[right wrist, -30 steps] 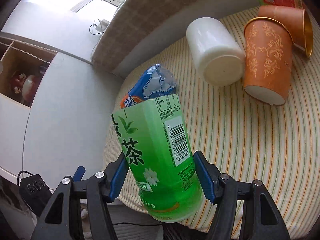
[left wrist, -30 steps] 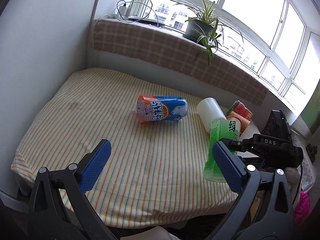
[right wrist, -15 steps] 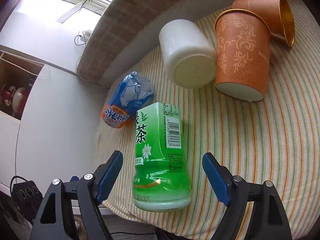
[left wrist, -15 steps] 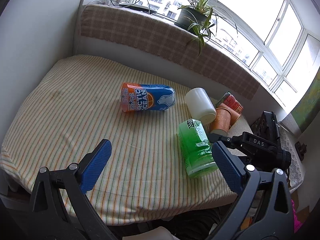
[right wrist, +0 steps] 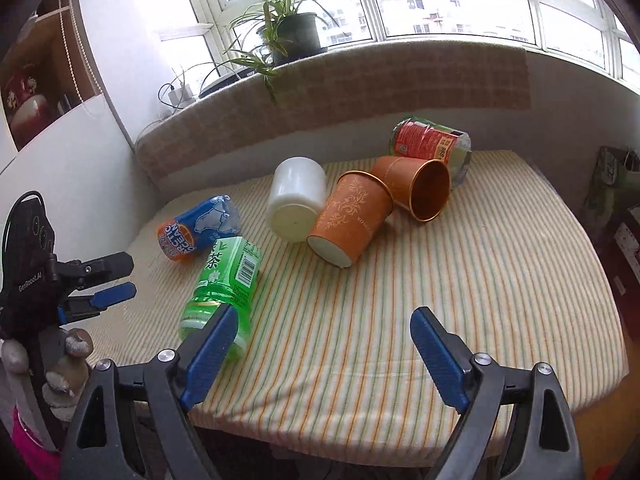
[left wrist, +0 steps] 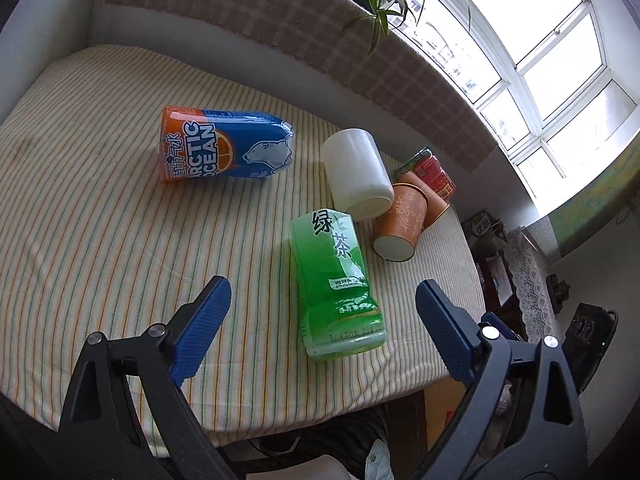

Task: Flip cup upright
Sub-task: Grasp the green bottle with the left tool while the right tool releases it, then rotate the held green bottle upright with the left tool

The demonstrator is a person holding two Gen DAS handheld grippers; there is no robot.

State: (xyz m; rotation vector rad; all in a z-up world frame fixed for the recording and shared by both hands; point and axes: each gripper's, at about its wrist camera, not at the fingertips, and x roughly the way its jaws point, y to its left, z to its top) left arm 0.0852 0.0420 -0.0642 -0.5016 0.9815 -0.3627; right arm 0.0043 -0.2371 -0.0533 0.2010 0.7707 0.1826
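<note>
Both sets of fingers spread wide, holding nothing. Left gripper straddling the toppled green tea cup on the striped counter, lined up for a side grasp. Right gripper hovering clear, facing the 2 orange paper cups.

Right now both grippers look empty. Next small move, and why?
Probably ease the left gripper forward around the green cup: it lies on its side between the open fingers, nearest of the tipped cups. The right gripper is open too, beside it.
</note>
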